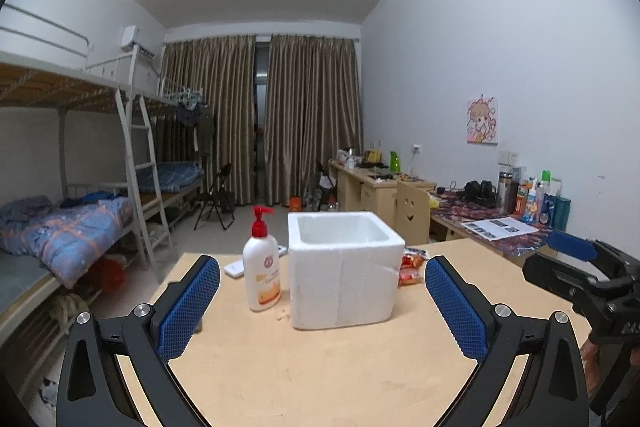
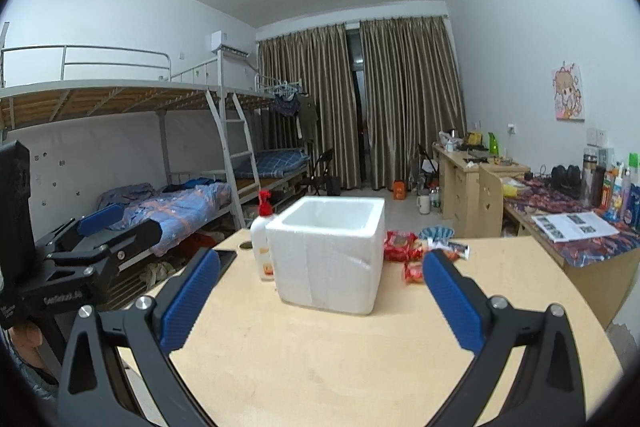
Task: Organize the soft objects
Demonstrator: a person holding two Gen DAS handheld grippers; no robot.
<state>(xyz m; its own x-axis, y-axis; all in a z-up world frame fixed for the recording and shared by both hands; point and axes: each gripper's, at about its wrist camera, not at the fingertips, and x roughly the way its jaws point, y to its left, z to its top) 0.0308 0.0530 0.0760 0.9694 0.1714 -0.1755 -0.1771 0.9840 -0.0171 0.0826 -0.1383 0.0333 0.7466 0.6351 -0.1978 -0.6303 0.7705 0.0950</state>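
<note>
Both tongs are spread wide and hold nothing. The left tongs (image 1: 322, 301) hover low over the near part of the counter (image 1: 320, 367), framing the foam box (image 1: 344, 267) at centre frame. The right tongs (image 2: 320, 301) hover likewise; in the right wrist view the left unit appears at the left edge, also clear of the counter.

Location of the work items: the soft snack packets (image 2: 404, 247) lie on the counter right of centre, just beside the box's right wall and partly behind it. In the left wrist view only a red sliver shows past the box edge. A further patterned pouch (image 2: 436, 231) lies just behind them; its contents cannot be told.

Handling, as judged:
- The packets appear to be thin crinkled film, red and glossy, irregular in outline. Expect them to be light, pliable and somewhat slippery. Grip across the flat middle or a sealed edge, with moderate closure so as not to crush the contents.
- The foam box is white expanded foam, square, open-topped, thick-walled, with a faint crease on its front face. It is likely very light and will slide if nudged, and its rim may dent.
- The pump bottle (image 1: 262, 271), white rigid plastic with a red dispenser, stands upright just beside the box's left wall. It is tall and may tip on contact.
</note>
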